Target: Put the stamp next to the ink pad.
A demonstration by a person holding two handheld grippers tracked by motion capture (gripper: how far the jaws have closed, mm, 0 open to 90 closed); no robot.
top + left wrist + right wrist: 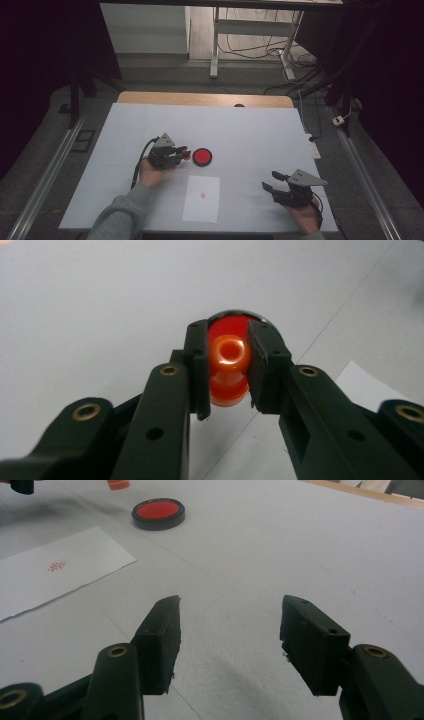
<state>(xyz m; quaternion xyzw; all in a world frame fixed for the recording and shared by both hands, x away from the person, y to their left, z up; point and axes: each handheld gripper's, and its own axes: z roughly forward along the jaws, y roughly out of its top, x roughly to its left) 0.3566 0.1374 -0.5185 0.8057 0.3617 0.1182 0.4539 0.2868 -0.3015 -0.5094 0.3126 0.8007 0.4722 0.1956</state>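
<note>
Bare table all around; red pad and paper lie flat.

Orange stamp, clamped in left gripper: glossy, smooth plastic, bright highlights on its rim; ink pad just beyond the stamp: matt red face in a shiny black plastic case; gripper jaws: matt black plastic with brass-coloured rivets; paper sheet near the pad: white, matt; table cover: pale, smooth, matt; far table edge: wood.
</note>
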